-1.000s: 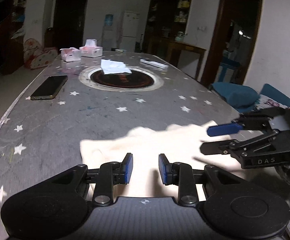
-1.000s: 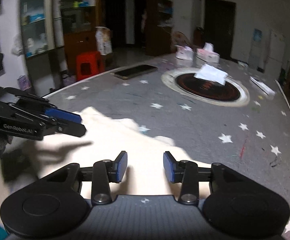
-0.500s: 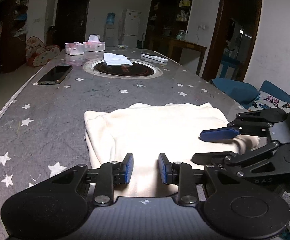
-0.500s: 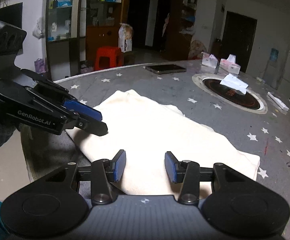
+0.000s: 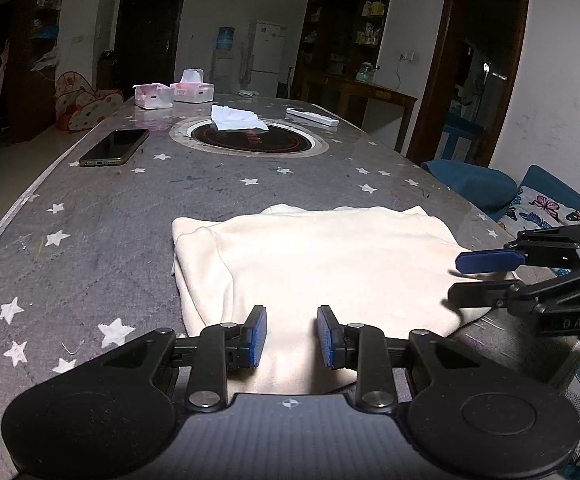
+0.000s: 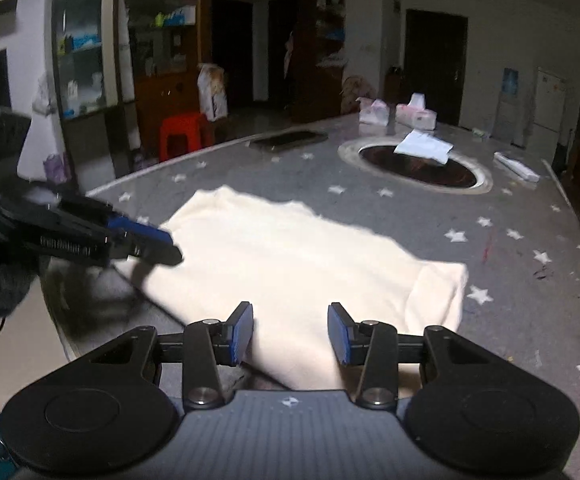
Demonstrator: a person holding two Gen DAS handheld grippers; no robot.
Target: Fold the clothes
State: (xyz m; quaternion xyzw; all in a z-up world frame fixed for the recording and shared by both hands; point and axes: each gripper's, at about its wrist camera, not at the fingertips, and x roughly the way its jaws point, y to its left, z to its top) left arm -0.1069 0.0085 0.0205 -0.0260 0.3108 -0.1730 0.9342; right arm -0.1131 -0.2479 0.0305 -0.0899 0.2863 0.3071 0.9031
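Observation:
A cream garment [image 5: 321, 264] lies folded flat in a rough rectangle on the grey star-patterned table [image 5: 102, 216]; it also shows in the right wrist view [image 6: 290, 256]. My left gripper [image 5: 288, 336] is open and empty, just above the garment's near edge. My right gripper [image 6: 290, 328] is open and empty over the garment's near edge. In the left wrist view the right gripper [image 5: 459, 280] hovers at the garment's right end. In the right wrist view the left gripper [image 6: 170, 246] hovers at the garment's left end.
A phone [image 5: 116, 146] lies at the table's left edge. A round dark inset [image 5: 250, 142] with a white tissue [image 5: 236, 118] sits mid-table. Two tissue boxes [image 5: 174, 92] and a white remote [image 5: 311, 117] are at the far end. A blue chair [image 5: 473, 186] stands to the right.
Both grippers have pulled back and up from the garment, which now lies flat and folded. The right gripper's jaws have widened slightly.

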